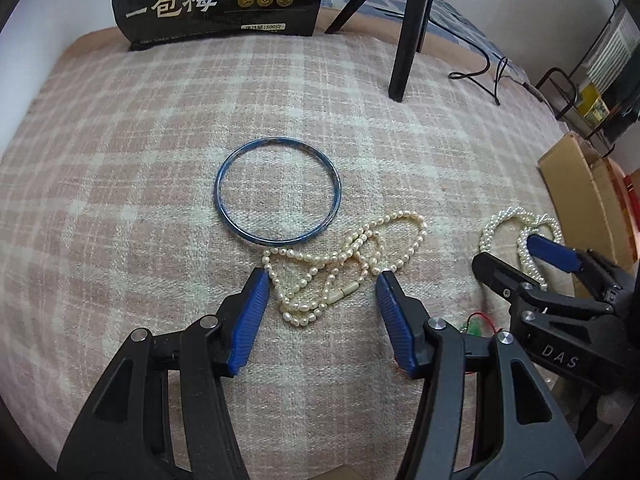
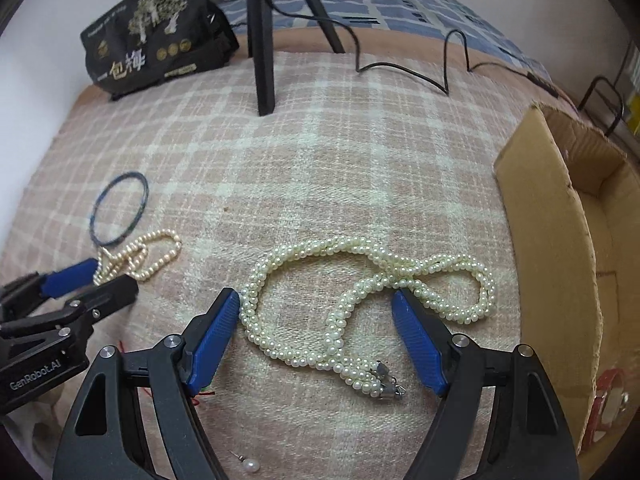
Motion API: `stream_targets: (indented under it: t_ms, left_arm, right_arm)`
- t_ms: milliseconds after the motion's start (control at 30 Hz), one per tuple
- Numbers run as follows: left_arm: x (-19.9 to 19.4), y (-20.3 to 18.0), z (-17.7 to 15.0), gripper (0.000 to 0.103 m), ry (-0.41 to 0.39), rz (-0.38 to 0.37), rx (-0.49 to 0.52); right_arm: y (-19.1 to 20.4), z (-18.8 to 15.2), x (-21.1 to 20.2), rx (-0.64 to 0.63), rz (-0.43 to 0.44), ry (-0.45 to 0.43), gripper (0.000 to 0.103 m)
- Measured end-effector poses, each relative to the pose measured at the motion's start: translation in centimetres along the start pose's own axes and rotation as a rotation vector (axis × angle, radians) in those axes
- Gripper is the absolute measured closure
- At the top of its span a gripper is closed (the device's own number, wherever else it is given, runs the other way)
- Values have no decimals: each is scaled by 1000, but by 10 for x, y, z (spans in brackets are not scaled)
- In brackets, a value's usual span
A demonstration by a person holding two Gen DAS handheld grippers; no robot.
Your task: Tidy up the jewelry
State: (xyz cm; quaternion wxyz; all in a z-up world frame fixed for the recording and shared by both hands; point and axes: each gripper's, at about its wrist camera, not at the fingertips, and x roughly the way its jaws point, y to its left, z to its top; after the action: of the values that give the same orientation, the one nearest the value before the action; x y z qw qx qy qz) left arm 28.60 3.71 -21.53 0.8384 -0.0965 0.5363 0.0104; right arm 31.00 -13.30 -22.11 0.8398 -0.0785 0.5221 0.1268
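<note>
- Left gripper: fingers spread, nothing pinched. The blue pads straddle the tangled pearl string; both tips sit at the edge of the heap, seemingly touching the outer beads, but no squeeze is visible.
- Judgement: the spread matches the width of the tangle, probably so one closing gathers several loops at once.
- Right gripper: fingers spread wide, nothing pinched. The pads bracket the thick twisted pearl rope, left tip just beside one loop, right tip at the crossing of the strands.
- The rope's metal clasp lies between the fingers, nearer the camera.
- Both grippers point steeply down at the checked blanket, each over its own necklace, side by side.
- Blue bangle: flat on the blanket, just beyond the pearl string, its near edge touching or almost touching the beads. Untouched.
- Pearl earring: loose on the blanket below the right gripper.
- Cardboard box: open, to the right of the rope; judged the likely place for the jewelry.
- Risk: soft cloth may bunch up in a pinch.
</note>
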Motion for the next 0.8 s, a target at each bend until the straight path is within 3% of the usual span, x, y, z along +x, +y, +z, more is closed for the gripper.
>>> stream_targets:
  t_ms: [300, 400, 467, 567, 633, 800]
  left_arm:
    - [1, 14, -1, 90, -13, 10, -25]
    - [-2, 20, -2, 96, -13, -5, -31]
    - [-5, 22, -3, 97, -12, -12, -35]
    - [-8, 21, -5, 100, -9, -27, -37]
    - [-12, 20, -6, 101, -8, -44, -42]
    - [-30, 22, -10, 102, -34, -67, -43]
  right_arm:
    - [3, -4, -3, -48, -23, -2, 29]
    - [7, -6, -6, -67, -15, -9, 47]
    - [8, -8, -9, -75, -4, -8, 69]
    - [8, -10, -13, -80, 12, -3, 89]
    - [4, -12, -15, -74, 13, -1, 96]
    - [-10, -11, -24, -21, 35, -9, 96]
